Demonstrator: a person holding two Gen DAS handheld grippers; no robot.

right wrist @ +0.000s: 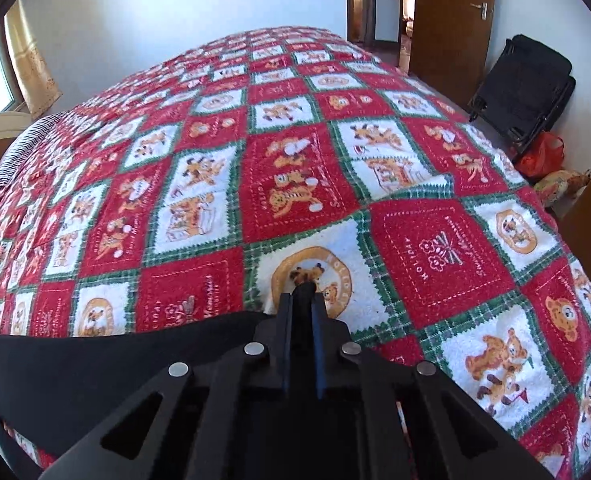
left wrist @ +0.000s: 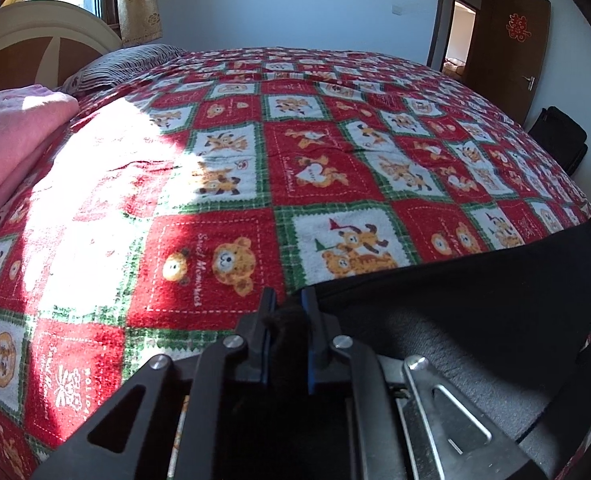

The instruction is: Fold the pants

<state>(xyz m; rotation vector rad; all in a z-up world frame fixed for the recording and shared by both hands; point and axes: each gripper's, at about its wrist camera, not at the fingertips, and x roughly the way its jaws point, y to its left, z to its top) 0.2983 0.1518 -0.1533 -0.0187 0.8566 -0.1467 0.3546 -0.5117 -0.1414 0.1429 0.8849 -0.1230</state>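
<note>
The black pants [left wrist: 475, 304] hang stretched between my two grippers above the near edge of the bed. My left gripper [left wrist: 287, 304] is shut on a bunched edge of the black fabric, which runs off to the right. My right gripper [right wrist: 302, 298] is shut on the other end of the pants [right wrist: 95, 364], with the fabric running off to the left. Most of the pants hang below both views and are hidden.
A bed with a red, white and green bear-patterned blanket [left wrist: 315, 168] fills both views. Pink bedding [left wrist: 11, 140] and a striped pillow [left wrist: 127, 64] lie at its head. A black folded chair [right wrist: 523, 88] and a red bag [right wrist: 541, 156] stand beside a brown door [right wrist: 451, 12].
</note>
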